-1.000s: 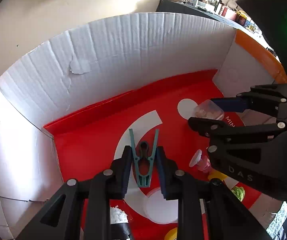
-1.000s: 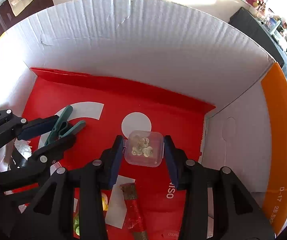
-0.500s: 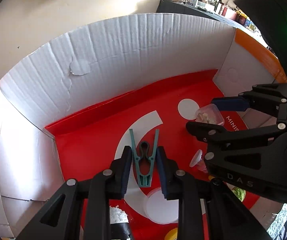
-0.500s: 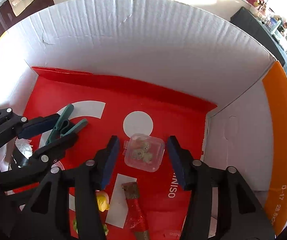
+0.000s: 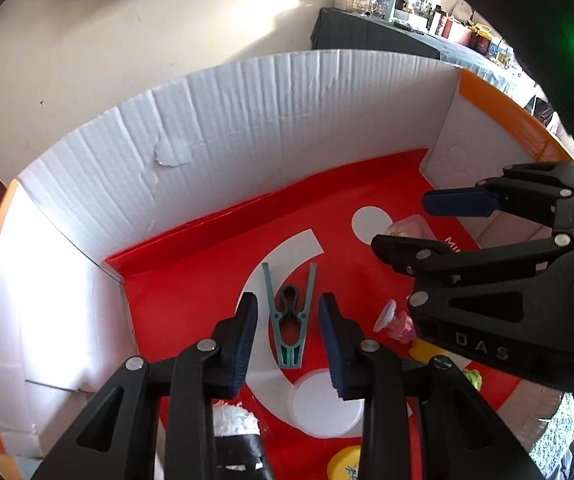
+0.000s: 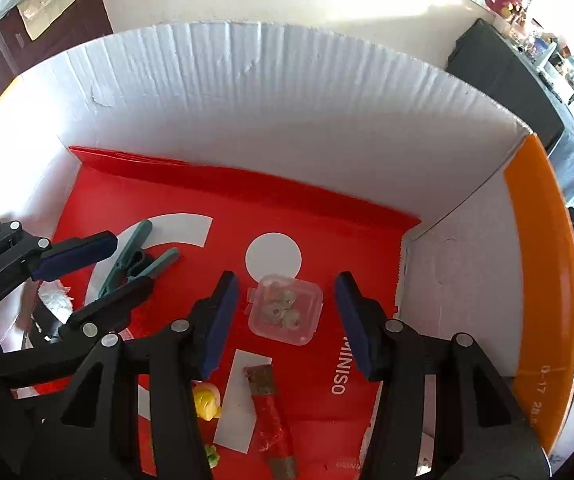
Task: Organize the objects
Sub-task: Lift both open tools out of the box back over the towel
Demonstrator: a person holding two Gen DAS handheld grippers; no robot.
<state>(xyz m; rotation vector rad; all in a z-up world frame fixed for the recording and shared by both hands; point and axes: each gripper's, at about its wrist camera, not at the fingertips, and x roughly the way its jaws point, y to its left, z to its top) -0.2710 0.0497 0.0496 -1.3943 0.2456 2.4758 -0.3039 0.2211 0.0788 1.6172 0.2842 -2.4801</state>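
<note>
- We see the left hand-held gripper, jaws opening, pads clear of the green clothespin lying between them on the box floor.
- Our right hand-held gripper stands apart around the clear case, not touching it.

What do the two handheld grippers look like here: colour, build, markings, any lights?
Both look alike: a matte black plastic frame of jointed links with silver rivets, ending in two flat dark blue fingertip pads. The left gripper shows this in its own view. The right gripper, seen from the left wrist view, has raised letters "DAS" on its body and a lit green light on the housing behind. No cables, sleeves or hands show.
</note>
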